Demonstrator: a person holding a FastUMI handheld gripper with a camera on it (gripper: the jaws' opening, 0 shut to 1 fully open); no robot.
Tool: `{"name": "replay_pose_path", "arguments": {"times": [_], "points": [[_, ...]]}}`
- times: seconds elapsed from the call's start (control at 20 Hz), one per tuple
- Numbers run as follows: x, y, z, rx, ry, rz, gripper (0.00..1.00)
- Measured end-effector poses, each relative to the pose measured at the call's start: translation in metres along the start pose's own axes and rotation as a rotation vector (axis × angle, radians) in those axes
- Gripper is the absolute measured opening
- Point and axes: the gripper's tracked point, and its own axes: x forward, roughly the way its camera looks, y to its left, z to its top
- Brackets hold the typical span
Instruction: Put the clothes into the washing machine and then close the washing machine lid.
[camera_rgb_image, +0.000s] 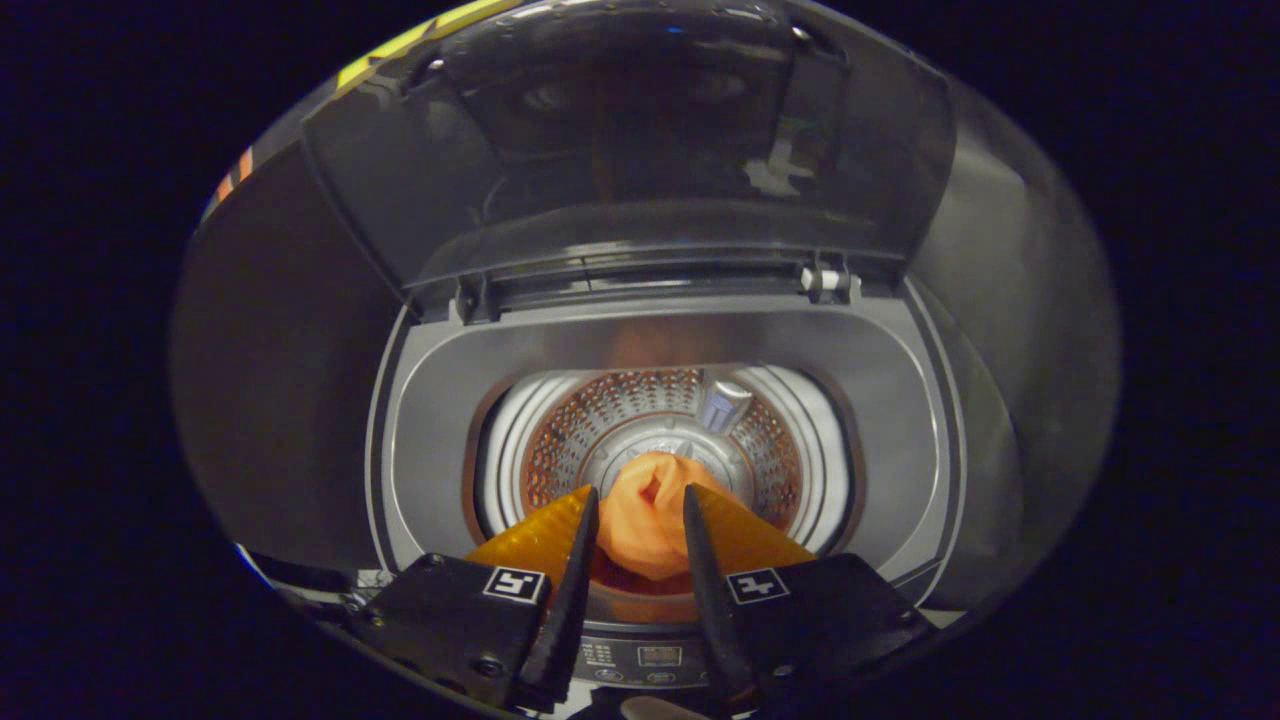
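An orange garment (648, 515) is bunched between the two fingers of my gripper (640, 492), which is shut on it. The cloth hangs over the round mouth of the top-loading washing machine (440, 420). Beyond and below the cloth I see the perforated steel drum (600, 420). The dark see-through lid (640, 140) stands raised at the back of the machine, hinged behind the opening.
The machine's grey top rim (900, 420) surrounds the drum mouth. Its control panel (640, 657) lies right under the fingers at the front edge. Dark booth walls stand close on both sides of the machine.
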Motion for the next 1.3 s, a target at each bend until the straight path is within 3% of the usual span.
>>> {"name": "replay_pose_path", "arguments": {"times": [0.6,1.3], "points": [[-0.032,-0.001,0.019,-0.078,-0.145,-0.03,0.53],[-0.134,0.012,0.124,-0.067,-0.447,-0.005,0.52]]}}
